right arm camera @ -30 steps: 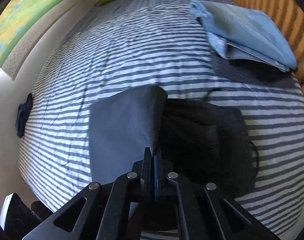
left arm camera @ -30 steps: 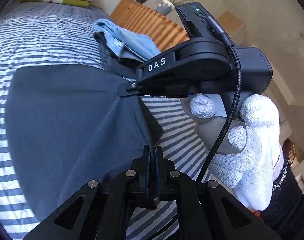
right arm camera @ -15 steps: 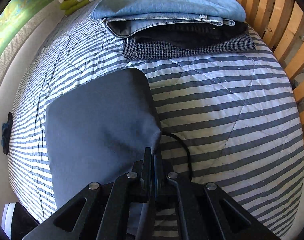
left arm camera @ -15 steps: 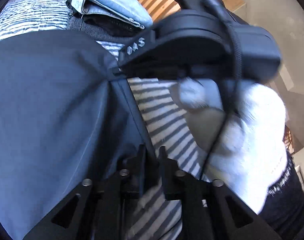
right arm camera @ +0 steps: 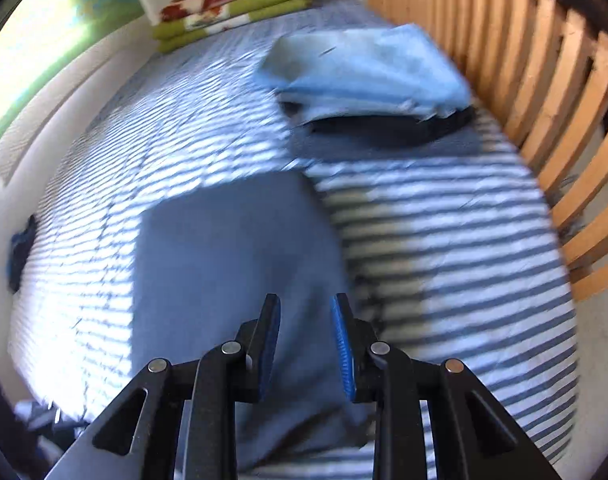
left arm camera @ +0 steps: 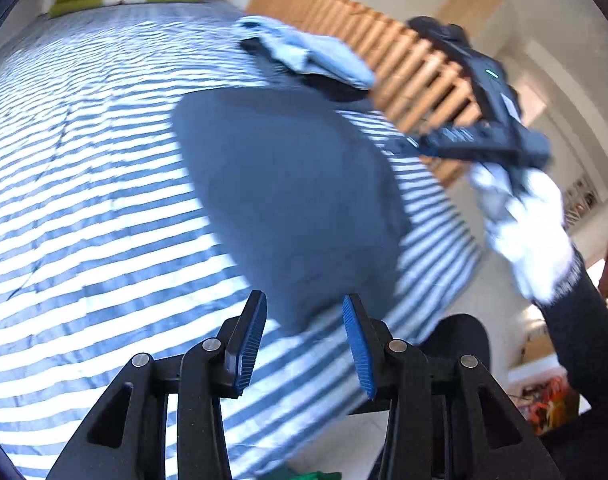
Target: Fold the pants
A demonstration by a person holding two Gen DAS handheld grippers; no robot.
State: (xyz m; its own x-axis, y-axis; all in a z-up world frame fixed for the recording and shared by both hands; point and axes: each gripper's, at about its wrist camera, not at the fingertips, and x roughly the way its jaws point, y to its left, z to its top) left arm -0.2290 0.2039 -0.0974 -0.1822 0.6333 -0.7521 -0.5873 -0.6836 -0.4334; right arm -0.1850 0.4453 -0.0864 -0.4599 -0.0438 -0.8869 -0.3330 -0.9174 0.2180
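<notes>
The dark grey-blue pants (left arm camera: 292, 200) lie folded flat on the striped bed (left arm camera: 84, 184). My left gripper (left arm camera: 304, 312) is open above their near corner, with nothing between its blue pads. In the right wrist view the same pants (right arm camera: 232, 264) spread out below my right gripper (right arm camera: 305, 312), which is also open and empty. The left wrist view catches the right gripper's black body (left arm camera: 475, 136) held by a white-gloved hand (left arm camera: 519, 224) at the right, off the bed's edge. Both views are blurred by motion.
A stack of folded clothes topped by light blue jeans (right arm camera: 367, 76) sits near the wooden slatted rail (right arm camera: 543, 80). Green and red folded blankets (right arm camera: 232, 12) lie at the bed's far end. A small dark item (right arm camera: 22, 256) rests at the left edge.
Both grippers have opened and let go of the pants, then pulled back and up. The pants now lie flat on the bed.
</notes>
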